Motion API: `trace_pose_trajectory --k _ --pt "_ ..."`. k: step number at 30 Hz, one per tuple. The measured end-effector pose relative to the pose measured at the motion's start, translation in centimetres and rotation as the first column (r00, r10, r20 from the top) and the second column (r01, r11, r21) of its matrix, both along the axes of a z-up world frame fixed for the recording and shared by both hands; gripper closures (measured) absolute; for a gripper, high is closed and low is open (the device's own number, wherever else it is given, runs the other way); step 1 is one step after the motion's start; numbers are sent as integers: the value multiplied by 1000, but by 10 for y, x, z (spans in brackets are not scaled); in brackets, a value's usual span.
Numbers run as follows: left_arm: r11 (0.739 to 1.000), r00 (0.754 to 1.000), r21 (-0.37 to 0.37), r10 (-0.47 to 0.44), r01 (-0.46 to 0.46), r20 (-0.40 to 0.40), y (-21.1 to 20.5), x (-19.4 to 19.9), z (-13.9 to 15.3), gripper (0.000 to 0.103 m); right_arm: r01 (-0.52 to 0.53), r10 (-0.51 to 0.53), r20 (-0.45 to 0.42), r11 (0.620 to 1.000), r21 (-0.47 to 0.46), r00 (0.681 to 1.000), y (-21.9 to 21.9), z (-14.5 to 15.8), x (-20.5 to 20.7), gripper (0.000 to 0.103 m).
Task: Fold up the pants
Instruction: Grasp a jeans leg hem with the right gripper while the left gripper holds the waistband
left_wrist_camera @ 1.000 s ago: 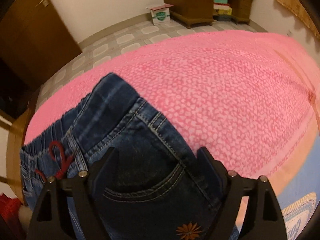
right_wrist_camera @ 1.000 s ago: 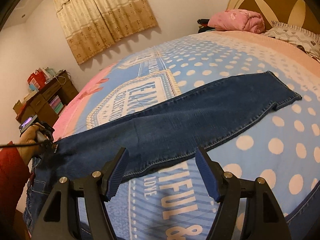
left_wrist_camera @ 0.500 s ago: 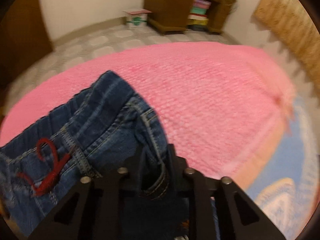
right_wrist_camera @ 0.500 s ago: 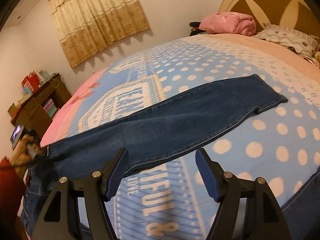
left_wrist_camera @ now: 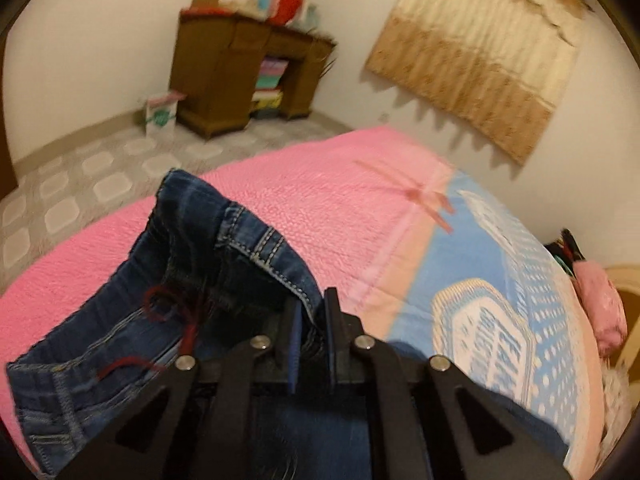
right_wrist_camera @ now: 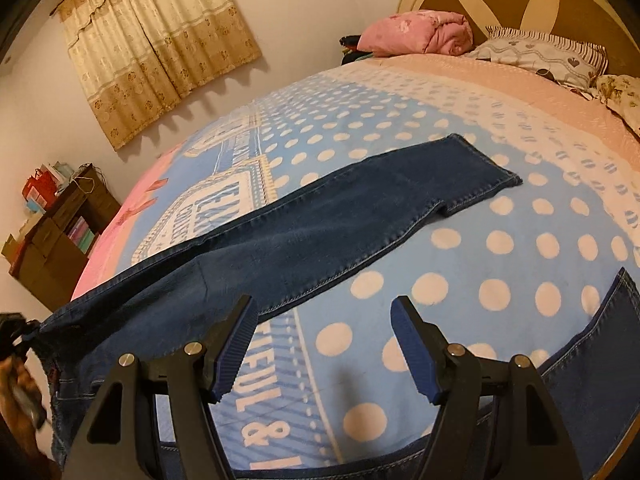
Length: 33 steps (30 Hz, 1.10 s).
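Pants (right_wrist_camera: 344,232) of matt blue denim, pale stitching; beneath them a fuzzy fleece blanket (right_wrist_camera: 500,240); beyond the blanket, a brown wooden cabinet (left_wrist_camera: 236,76); gripper fingers (right_wrist_camera: 236,344) ribbed blue plastic.

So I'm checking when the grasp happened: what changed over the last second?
The left gripper closed its fingers on the waist edge of the dark blue denim pants and lifted it, swinging toward the blue dotted blanket. The right gripper stayed open and empty above the blanket; the far pant leg still lies flat.
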<state>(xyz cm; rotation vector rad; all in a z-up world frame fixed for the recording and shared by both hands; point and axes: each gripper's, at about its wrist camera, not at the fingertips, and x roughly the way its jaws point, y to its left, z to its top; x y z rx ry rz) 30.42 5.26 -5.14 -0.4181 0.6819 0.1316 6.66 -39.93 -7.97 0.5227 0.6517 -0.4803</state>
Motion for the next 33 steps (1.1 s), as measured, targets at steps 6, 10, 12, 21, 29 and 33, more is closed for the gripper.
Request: trace_pose_trajectory --k 6,10,12,21,29,33 --pt "1000 999 -8 -30 30 -13 7 -72 -29 92 -6 6 10 997 81 1000 -1 -6 -2 32" --pt "999 997 -19 -37 36 -73 13 -75 -64 92 12 -14 12 989 148 1000 -18 -13 0 32" --pt "999 996 -45 -31 28 -80 16 -71 -71 92 44 -52 34 980 194 998 -41 -10 4 32" --pt "997 995 -74 -21 14 -100 17 -72 -94 92 176 -186 -10 912 369 983 -173 -7 82 32" --pt "998 995 -67 -7 1 -98 13 -73 -98 92 286 -222 -188 838 465 957 -218 -49 178 33" --pt "998 996 -66 -5 -1 -94 13 -75 -100 92 383 -258 -331 831 404 908 -216 -63 210 31"
